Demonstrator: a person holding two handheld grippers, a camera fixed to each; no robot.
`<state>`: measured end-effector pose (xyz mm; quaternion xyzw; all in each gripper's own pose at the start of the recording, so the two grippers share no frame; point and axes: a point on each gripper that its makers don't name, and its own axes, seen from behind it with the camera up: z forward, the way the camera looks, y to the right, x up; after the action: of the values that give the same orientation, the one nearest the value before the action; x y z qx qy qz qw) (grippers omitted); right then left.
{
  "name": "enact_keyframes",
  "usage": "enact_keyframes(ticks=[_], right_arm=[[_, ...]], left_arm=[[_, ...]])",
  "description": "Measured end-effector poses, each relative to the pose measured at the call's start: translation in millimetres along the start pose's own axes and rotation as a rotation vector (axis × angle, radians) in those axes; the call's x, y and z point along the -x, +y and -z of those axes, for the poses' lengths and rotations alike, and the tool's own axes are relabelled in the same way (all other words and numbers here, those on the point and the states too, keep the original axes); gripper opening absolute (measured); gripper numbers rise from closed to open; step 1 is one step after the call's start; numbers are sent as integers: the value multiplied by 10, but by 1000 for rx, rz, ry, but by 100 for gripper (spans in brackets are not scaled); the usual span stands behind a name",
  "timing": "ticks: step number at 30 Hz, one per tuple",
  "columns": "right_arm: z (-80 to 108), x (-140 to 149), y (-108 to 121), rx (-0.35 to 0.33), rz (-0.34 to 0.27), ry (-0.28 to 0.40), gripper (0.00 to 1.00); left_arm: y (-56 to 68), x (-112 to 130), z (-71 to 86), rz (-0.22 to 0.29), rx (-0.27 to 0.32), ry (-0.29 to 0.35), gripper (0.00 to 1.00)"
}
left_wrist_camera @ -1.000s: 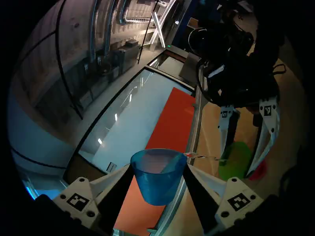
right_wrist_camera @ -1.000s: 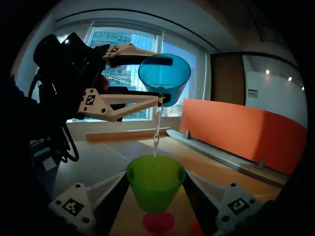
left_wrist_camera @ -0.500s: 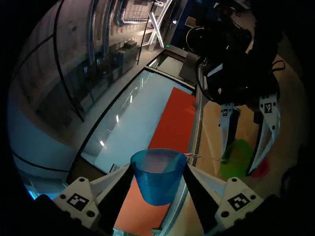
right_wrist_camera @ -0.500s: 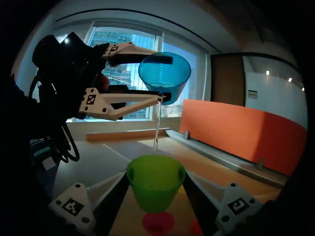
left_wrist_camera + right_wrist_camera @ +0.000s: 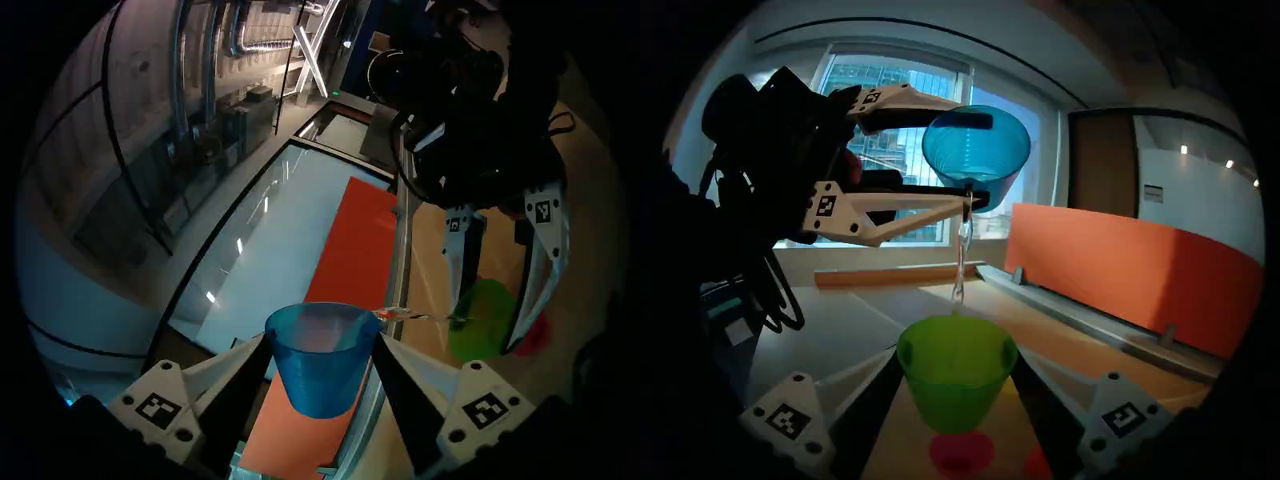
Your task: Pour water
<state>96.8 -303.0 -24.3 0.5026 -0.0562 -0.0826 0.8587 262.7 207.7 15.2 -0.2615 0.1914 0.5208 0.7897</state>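
The left gripper (image 5: 986, 160) clamps a tilted blue cup (image 5: 964, 148) at upper centre, water (image 5: 962, 256) streaming into the green cup (image 5: 958, 380) gripped by the right gripper (image 5: 958, 358) below. An orange partition (image 5: 1152, 264) stands at right.

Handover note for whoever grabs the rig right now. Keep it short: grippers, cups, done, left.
Left gripper: shut on the blue cup, which is tipped and held above the green cup.
Right gripper: shut on the green cup, upright over the wooden table.
Done: pour under way; a thin water stream falls from the blue rim into the green cup.
Left: water shows in the blue cup; green fill level unreadable. Probably finish pouring, then level the blue cup.
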Motion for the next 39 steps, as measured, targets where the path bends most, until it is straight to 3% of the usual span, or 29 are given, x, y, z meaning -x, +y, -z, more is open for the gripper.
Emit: enact_keyframes(ticks=[39], right_arm=[[22, -14, -4, 1, 12, 2, 91]], left_arm=[[-42, -93, 0, -94, -4, 5, 86]])
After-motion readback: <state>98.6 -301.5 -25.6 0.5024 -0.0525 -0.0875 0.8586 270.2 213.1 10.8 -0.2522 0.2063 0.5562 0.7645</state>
